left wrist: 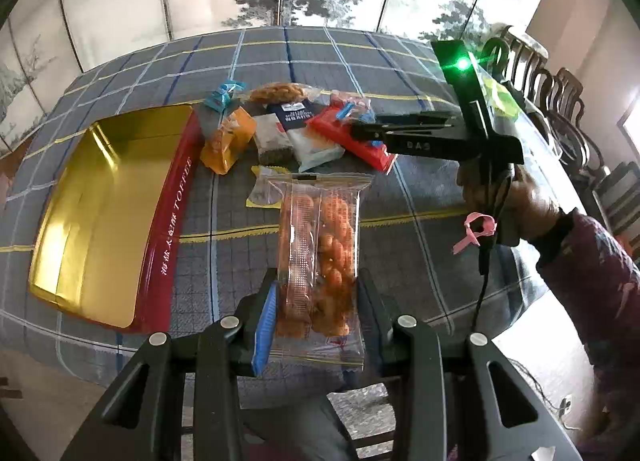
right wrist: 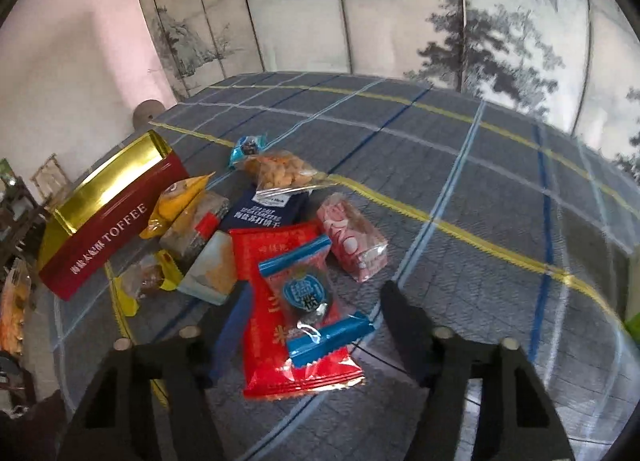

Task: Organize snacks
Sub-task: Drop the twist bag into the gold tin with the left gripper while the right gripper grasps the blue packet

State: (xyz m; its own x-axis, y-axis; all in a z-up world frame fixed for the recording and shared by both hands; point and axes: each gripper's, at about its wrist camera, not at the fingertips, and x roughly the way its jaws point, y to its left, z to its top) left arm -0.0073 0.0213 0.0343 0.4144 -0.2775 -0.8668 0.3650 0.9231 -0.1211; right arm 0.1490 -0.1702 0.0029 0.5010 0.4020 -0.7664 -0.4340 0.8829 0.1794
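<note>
One clear packet [left wrist: 318,261] shows orange twisted snacks inside.

screen [right wrist: 360,21]: painted pines | tablecloth [right wrist: 440,165]: grey plaid | chairs [left wrist: 560,101]: dark wood

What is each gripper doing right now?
Left gripper: closed on the clear packet of twisted snacks.
Right gripper: fingers either side of the blue-wrapped candy; grip cannot be told.
</note>
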